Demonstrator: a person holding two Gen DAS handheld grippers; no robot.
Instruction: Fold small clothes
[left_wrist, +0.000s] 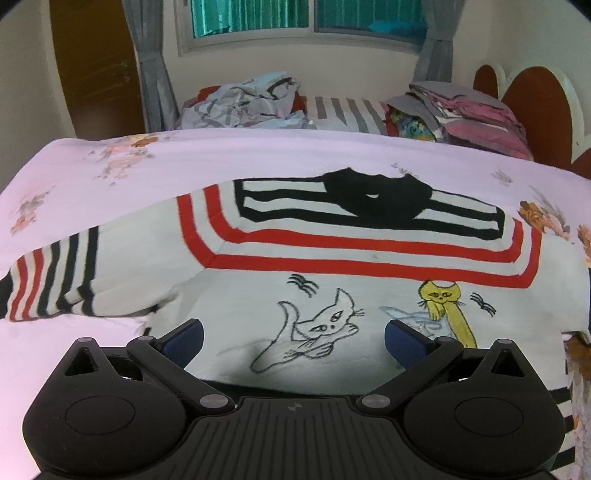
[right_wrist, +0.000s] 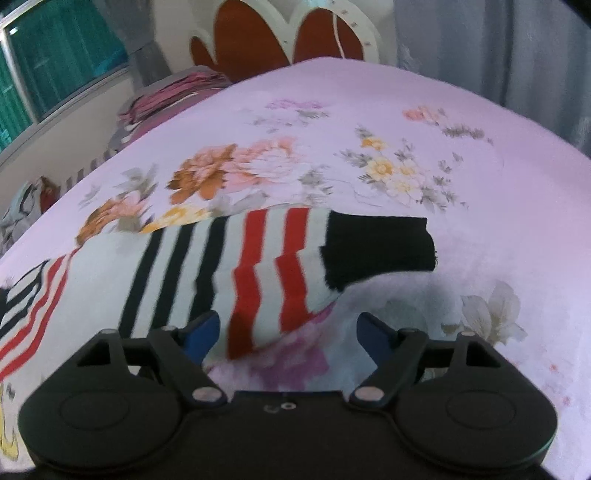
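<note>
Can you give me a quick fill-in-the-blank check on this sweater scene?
1. The sweater lies spread on a floral ___.
2. The cuff of the striped sleeve is ___ in colour.
3. The cat beside the white cat is ___.
4. Both grippers, left and right, are ___.

Answers: bedsheet; black; yellow; open

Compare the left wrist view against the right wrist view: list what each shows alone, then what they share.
Left wrist only: the sweater front with its black collar, a white cat drawing and a yellow cat drawing, plus a clothes pile under the window.

Right wrist only: the black cuff ending the striped sleeve.

Both: the floral sheet, the headboard, and open jaws on the left gripper and right gripper, gripping nothing.
</note>
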